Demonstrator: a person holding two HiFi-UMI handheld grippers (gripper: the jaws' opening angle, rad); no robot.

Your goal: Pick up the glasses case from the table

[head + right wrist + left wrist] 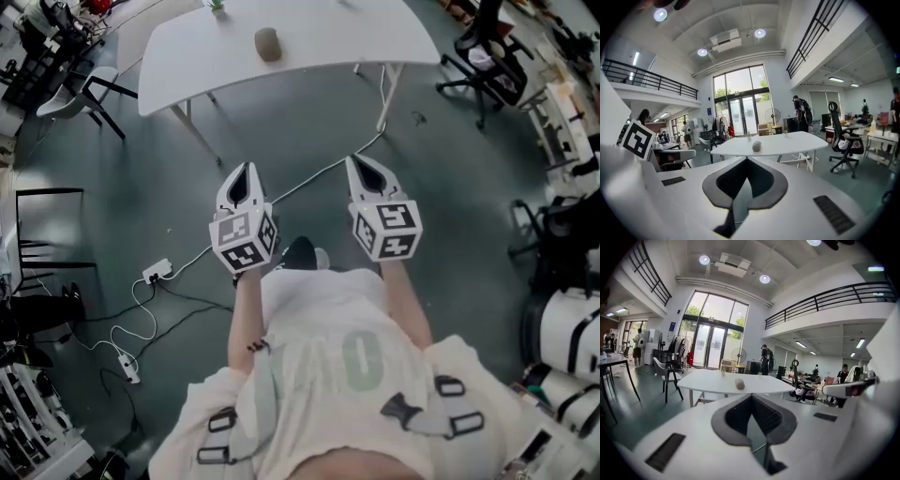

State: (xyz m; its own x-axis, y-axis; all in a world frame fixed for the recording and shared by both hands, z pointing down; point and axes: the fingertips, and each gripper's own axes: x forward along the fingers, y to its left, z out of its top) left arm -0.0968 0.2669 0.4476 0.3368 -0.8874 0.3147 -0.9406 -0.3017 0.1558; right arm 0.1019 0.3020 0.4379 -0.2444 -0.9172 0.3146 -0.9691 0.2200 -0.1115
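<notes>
The glasses case (268, 44), a small grey-brown oval, lies on the white table (328, 37) far ahead of me. In the left gripper view the case (739, 383) sits on the table (708, 383) just above the jaw tips, and in the right gripper view the case (756, 146) shows the same way. My left gripper (249, 167) and right gripper (358, 159) hang side by side over the floor, well short of the table, pointing toward it. The left gripper (751, 396) and right gripper (746, 159) are both shut, tips meeting, with nothing held.
A white chair (80, 89) stands left of the table and a black office chair (487, 56) to its right. Cables and a power strip (157, 272) trail across the grey floor by my feet. A small plant (217, 6) stands at the table's far edge.
</notes>
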